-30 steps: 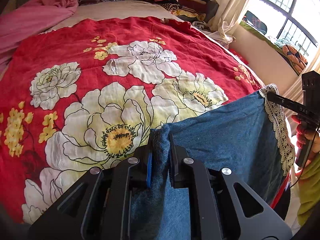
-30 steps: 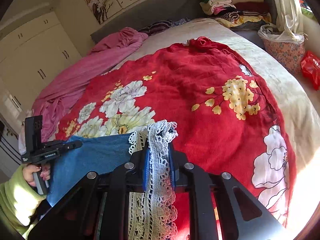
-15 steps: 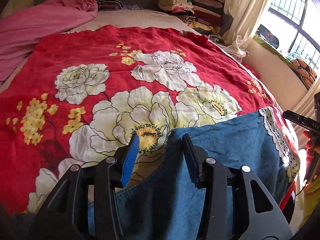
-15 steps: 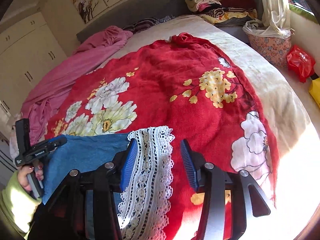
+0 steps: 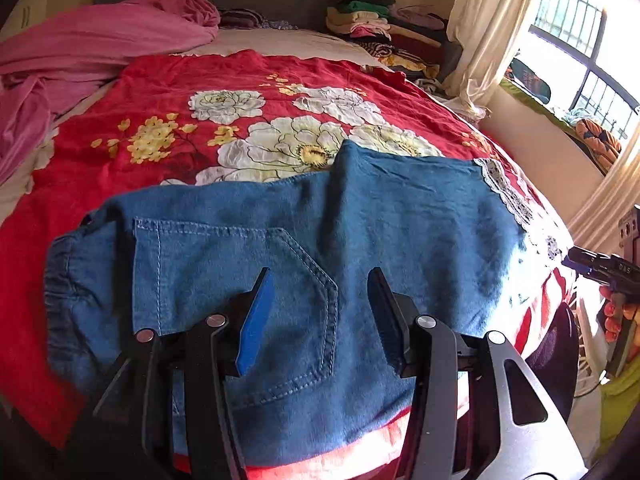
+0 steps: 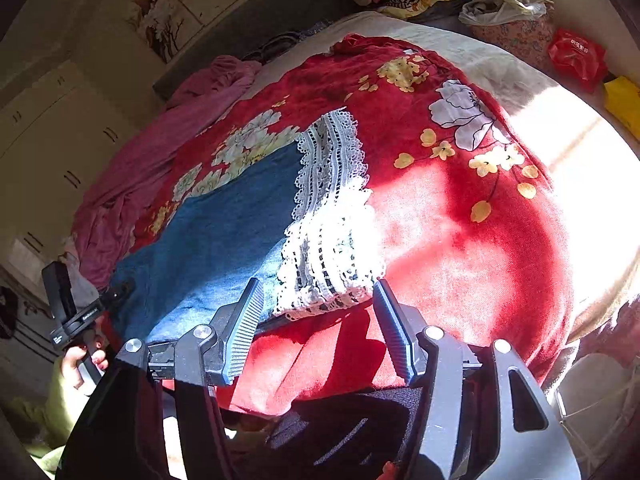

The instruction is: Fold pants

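From the left wrist camera, the left gripper [image 5: 320, 312] has its fingers [image 5: 256, 320] spread, and nothing is between them; its jaws have just been opening. The blue denim pants [image 5: 300, 232] lie flat on the red floral bedspread [image 5: 200, 92], directly ahead of and below the fingers. A stitched back pocket [image 5: 240, 264] sits right beyond the fingertips, the elastic waistband [image 5: 64, 280] off to the left of them. The white lace hem [image 5: 512, 200] lies far to the right of the fingers. Further right, at the frame edge, the right gripper [image 5: 580, 260] shows in a hand [image 5: 616, 312]. Beyond the pants, a pink blanket [image 5: 100, 36] and stacked clothes [image 5: 368, 16] lie at the far side of the bed.

From the right wrist camera, the right gripper [image 6: 320, 320] also has its fingers [image 6: 248, 328] spread apart and empty; its jaws have just been opening. The lace hem [image 6: 332, 216] lies just ahead of the fingertips, folded in two layers, with the denim stretching away to the left of them. The left gripper [image 6: 120, 292] shows far left, above the denim's edge.
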